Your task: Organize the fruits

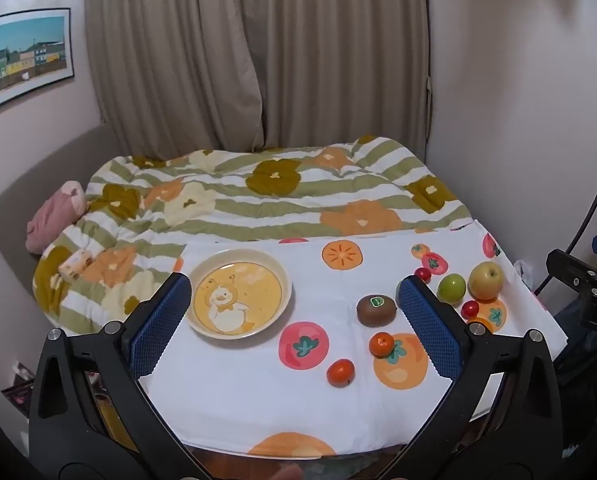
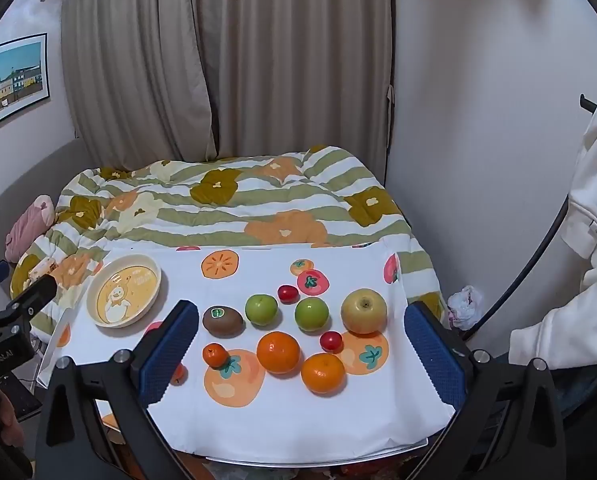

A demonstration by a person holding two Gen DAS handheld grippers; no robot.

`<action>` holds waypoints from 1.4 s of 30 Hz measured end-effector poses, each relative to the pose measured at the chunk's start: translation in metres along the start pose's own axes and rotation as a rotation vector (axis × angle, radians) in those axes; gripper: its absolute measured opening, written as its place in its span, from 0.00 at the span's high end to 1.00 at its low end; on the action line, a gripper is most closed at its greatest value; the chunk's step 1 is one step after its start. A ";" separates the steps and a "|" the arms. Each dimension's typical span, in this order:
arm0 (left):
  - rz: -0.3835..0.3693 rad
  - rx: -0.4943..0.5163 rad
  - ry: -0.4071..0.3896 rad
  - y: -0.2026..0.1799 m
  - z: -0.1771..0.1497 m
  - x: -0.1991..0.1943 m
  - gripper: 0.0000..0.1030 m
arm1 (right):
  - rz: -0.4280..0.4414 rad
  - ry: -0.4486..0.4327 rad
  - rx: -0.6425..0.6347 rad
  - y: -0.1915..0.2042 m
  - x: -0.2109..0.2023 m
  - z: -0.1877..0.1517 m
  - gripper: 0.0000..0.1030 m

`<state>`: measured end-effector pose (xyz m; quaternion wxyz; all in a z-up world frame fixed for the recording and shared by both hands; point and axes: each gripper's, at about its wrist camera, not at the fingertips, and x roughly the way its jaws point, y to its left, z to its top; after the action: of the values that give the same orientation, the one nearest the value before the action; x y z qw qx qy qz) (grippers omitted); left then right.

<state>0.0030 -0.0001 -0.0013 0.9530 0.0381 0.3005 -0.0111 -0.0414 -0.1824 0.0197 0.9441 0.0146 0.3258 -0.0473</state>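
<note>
A yellow duck plate (image 2: 124, 296) (image 1: 240, 294) stands empty at the left of the white fruit-print cloth (image 2: 298, 412). To its right lie a kiwi (image 2: 222, 321) (image 1: 376, 310), two green apples (image 2: 261, 309) (image 2: 311, 313), a yellow apple (image 2: 364, 311) (image 1: 485, 280), two large oranges (image 2: 278, 352) (image 2: 323, 373), a small mandarin (image 2: 215, 355) (image 1: 381, 343), another (image 1: 340, 372), and cherry tomatoes (image 2: 288, 293) (image 2: 331, 341). My left gripper (image 1: 294, 324) is open and empty above the cloth. My right gripper (image 2: 301, 346) is open and empty over the fruit.
The table stands against a bed with a striped flower quilt (image 2: 234, 204). A pink pillow (image 1: 54, 216) lies at the bed's left. Curtains (image 2: 218, 60) hang behind. A white garment (image 2: 578, 240) hangs at the right wall.
</note>
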 end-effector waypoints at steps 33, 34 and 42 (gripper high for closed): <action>-0.021 -0.001 -0.021 0.008 0.003 0.011 0.00 | 0.004 -0.011 0.004 0.007 -0.001 0.006 0.00; -0.022 -0.002 -0.021 0.008 0.003 0.011 0.00 | 0.005 -0.012 0.004 0.007 -0.001 0.006 0.00; -0.023 -0.004 -0.019 0.007 0.004 0.012 0.00 | 0.002 -0.016 0.000 0.007 0.000 0.005 0.00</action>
<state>0.0151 0.0064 -0.0041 0.9557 0.0326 0.2918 -0.0216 -0.0380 -0.1758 0.0240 0.9467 0.0144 0.3183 -0.0463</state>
